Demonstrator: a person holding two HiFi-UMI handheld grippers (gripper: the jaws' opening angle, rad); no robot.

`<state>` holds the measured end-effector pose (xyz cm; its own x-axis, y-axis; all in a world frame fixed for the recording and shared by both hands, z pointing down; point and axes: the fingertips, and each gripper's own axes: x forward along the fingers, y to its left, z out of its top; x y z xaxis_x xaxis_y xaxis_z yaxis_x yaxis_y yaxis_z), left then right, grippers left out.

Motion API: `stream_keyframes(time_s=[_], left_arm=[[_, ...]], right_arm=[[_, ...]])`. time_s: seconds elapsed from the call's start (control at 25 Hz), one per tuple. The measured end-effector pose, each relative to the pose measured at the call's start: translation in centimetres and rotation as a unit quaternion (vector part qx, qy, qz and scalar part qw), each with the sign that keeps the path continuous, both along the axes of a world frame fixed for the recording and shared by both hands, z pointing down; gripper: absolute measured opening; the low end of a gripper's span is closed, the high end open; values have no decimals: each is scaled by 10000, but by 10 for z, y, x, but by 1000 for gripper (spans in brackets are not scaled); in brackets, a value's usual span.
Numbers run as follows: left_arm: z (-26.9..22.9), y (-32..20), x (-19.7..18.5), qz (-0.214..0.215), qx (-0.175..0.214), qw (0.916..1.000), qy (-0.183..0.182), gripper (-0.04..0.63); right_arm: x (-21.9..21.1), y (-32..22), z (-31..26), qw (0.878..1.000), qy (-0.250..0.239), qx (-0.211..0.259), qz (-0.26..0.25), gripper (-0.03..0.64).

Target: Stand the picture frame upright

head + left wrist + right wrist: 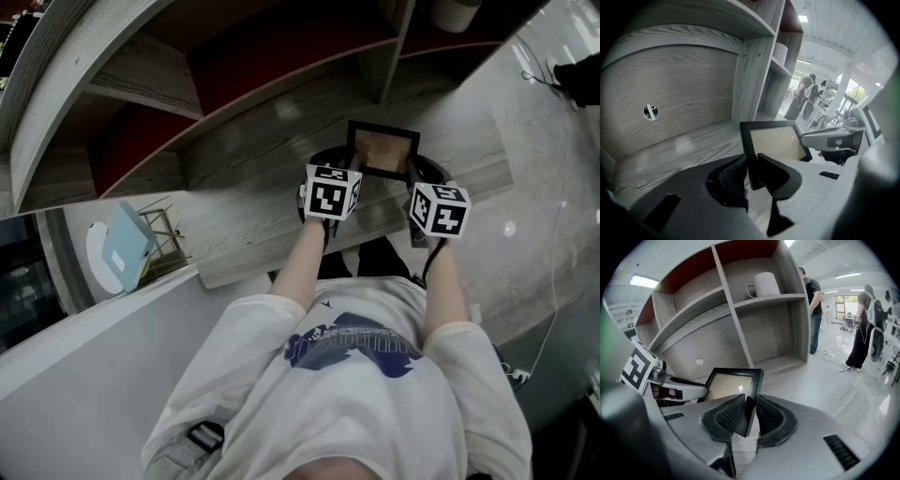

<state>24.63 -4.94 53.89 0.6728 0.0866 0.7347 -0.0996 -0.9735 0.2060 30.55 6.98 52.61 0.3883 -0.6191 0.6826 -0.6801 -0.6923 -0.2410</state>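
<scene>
Closest to the head camera is the person's white T-shirt (pixel 356 394), from which two bare forearms (pixel 300 262) reach forward to the claws. Left claw (pixel 753 169) is clenched on the left edge of the picture frame (pixel 774 140). Its two dark ribbed pads press the black border from either side, with only the border's thickness between them. Right claw (pixel 749 409) is clamped the same way on the frame's right edge, low on that side.

Between the two claws the frame is held leaning back, its pale tan panel facing the person and its top edge farther away than its bottom. A lower corner shows between each pair of pads. I cannot tell whether the bottom edge touches the wood beneath it.

Under both claws lies the grey wood-grain base board (pixel 253 202) of a shelf unit (pixel 731 301). Ahead and to the left of the left claw, the unit's back panel has a small round hole (pixel 650 111). Just to its right, past the frame, the body of the right claw shows.

Above and ahead of the right claw a white mug (pixel 764 284) stands in an upper compartment, handle to the left. Well off to the right of that claw, people (pixel 865 329) stand on a glossy pale floor (pixel 843 380).
</scene>
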Motion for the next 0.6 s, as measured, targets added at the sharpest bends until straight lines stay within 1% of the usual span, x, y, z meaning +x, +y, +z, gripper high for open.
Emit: stream_keyframes(time_s=[0.16,0.32,0.48,0.6], left_arm=[[2,5,19,-170,24,9999,-5,80],[4,8,32,-426,22,9991,45,80],[6,8,39,-599,62,9981,149,80],[7,7,41,-664,111,9975,235,80]], right_arm=[[22,4,1,9999,21,18,-142,69],[39,3,-2,9990,175,-30,-411,69],[51,0,-2,9977,258,17,-630,69],[54,-2,-2,9969,367,102,-688,69]])
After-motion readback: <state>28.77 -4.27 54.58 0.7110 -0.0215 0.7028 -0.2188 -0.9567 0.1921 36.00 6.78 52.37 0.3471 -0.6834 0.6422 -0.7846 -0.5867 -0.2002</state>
